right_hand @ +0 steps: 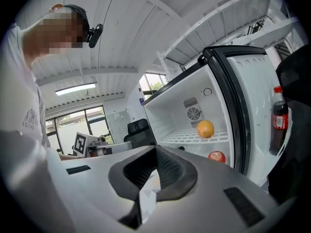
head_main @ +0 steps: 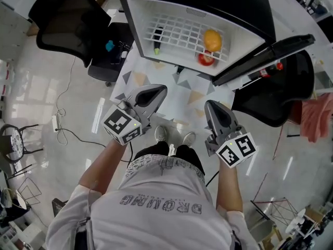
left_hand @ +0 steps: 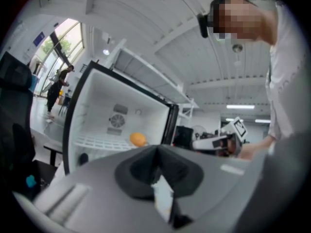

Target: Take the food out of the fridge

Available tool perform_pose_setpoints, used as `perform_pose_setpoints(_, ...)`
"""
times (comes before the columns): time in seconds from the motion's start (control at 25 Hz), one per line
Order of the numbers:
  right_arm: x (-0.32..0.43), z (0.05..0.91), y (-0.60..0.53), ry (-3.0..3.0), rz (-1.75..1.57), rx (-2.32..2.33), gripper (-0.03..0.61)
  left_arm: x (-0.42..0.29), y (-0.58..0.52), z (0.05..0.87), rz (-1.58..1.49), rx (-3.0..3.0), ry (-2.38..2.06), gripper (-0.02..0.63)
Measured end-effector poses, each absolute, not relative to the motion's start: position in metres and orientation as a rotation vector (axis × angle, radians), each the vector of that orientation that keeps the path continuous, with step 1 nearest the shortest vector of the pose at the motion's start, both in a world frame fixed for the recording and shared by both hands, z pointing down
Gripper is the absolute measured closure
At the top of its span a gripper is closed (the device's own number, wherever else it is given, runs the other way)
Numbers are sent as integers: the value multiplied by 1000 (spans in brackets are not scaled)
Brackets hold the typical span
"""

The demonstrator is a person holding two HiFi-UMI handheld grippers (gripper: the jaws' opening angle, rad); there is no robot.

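Note:
The small fridge stands open on a patterned table. On its white wire shelf lies an orange, with a red apple just below it and a dark, yellow-tipped vegetable at the left. The orange and apple also show in the right gripper view, the orange in the left gripper view. My left gripper and right gripper are side by side, short of the fridge and pointing at it. Both are shut and hold nothing.
The fridge door swings open to the right and holds a cola bottle. Black office chairs stand at the left and right of the table. A cable trails across the glossy floor at the left.

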State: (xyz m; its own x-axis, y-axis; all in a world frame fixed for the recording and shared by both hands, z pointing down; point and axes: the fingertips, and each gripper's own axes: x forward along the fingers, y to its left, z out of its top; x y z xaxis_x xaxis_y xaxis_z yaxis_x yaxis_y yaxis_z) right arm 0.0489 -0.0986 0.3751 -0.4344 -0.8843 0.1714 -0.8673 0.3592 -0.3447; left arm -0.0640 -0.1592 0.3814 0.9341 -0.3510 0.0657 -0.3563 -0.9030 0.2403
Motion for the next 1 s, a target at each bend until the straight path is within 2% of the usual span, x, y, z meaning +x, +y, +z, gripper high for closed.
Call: perform_pose_setpoints(1.0,120,385,-128,2670,-647,-1446,577,45,-212,387,116,2853,-722,607)
